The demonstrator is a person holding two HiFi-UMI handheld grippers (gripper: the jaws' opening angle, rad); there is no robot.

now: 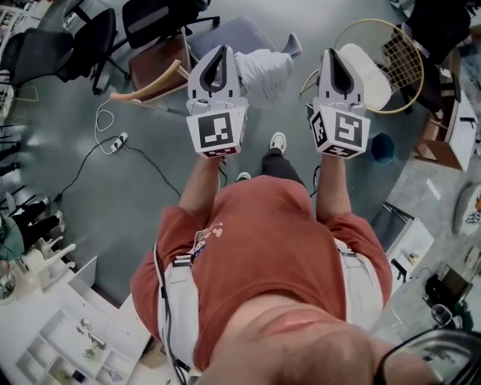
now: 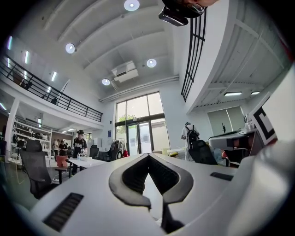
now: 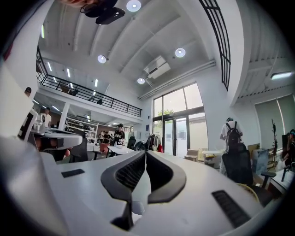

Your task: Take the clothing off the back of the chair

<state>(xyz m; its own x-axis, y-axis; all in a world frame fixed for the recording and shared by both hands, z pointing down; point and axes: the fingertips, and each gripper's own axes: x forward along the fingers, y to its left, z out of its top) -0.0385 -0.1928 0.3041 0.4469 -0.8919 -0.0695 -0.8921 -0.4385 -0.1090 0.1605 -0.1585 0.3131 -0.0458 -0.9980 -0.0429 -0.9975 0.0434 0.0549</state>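
A white garment [image 1: 264, 71] hangs over the edge of a grey-blue chair [image 1: 229, 35] on the floor ahead, seen from above in the head view. My left gripper [image 1: 219, 50] is held out level, its tips just left of the garment in the picture. My right gripper [image 1: 331, 53] is held level beside it, to the garment's right. Both stand well above the floor and hold nothing. In the left gripper view the left gripper's [image 2: 148, 156] jaws meet at the tip. The right gripper's [image 3: 145, 153] jaws are likewise closed together. Neither gripper view shows the garment.
A brown wooden chair [image 1: 159, 66] and black office chairs [image 1: 154, 19] stand at the left. A round wire-frame chair [image 1: 398, 53] with a white cushion [image 1: 367, 75] is at the right. A power strip and cable [image 1: 117, 141] lie on the floor. People stand at desks [image 2: 79, 145] far off.
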